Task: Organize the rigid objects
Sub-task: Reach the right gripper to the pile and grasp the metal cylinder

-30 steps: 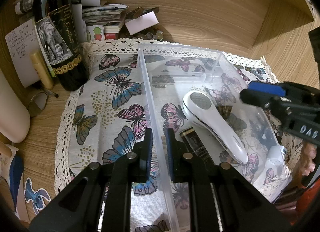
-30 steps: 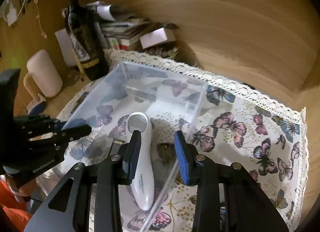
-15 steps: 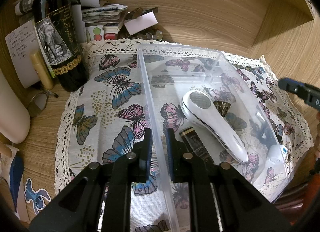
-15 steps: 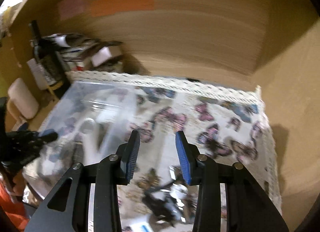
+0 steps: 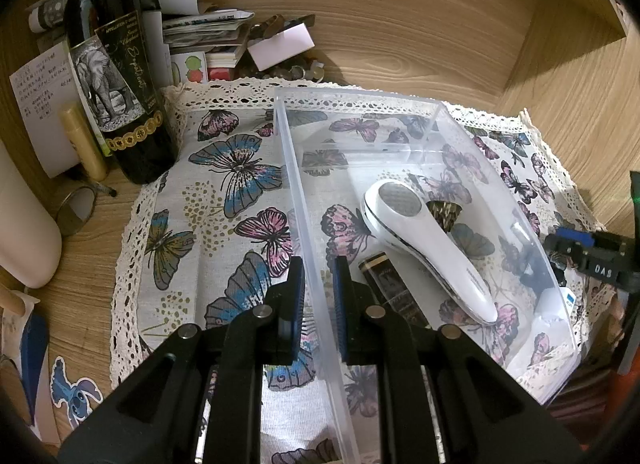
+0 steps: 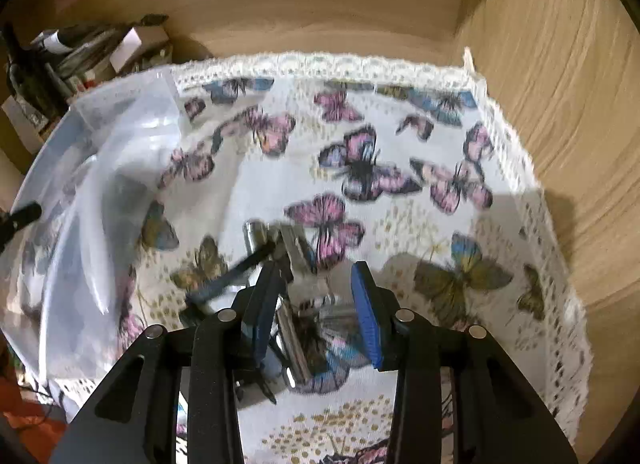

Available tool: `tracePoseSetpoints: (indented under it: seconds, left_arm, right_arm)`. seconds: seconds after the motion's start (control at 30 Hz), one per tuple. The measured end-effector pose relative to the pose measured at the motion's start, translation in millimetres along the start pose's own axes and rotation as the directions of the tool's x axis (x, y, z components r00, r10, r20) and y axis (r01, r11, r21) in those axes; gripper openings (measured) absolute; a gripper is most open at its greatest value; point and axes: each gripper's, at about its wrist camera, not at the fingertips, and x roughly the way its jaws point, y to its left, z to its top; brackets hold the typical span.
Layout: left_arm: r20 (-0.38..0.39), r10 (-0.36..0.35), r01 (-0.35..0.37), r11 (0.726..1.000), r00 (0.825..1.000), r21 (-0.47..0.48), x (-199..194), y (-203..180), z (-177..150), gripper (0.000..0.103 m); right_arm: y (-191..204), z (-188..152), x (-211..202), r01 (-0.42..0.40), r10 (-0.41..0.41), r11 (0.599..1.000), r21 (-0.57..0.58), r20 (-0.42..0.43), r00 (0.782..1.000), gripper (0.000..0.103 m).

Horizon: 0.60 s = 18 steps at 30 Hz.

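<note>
Right tongs swung off bin, open over metal tool

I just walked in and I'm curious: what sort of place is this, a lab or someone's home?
Probably a home desk nook: a butterfly-print lace cloth on wood, a wine bottle, and stacked papers in the corner.

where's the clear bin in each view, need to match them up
Left wrist: clear bin fills centre to right, its near wall between the left gripper fingers.
Right wrist: bin at the left edge, blurred.
Shared landmark: butterfly cloth under the bin.
</note>
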Motion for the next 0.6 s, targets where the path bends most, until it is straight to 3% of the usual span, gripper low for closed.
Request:
tracePoseSetpoints:
  seconds: [0.3, 0.6]
  left_arm:
    - [0.0, 0.0, 0.0, 1.0, 1.0, 0.001, 0, 0, 0, 0.013]
    - [0.0, 0.0, 0.0, 1.0, 1.0, 0.0, 0, 0, 0, 0.013]
  right_arm:
    - [12, -7, -1, -0.024, 0.024, 0.999, -0.042, 0.007, 1.0, 0.034]
    - [-14, -3, 0, -0.008, 0.007, 0.999, 0.035, 0.022, 1.0, 0.034]
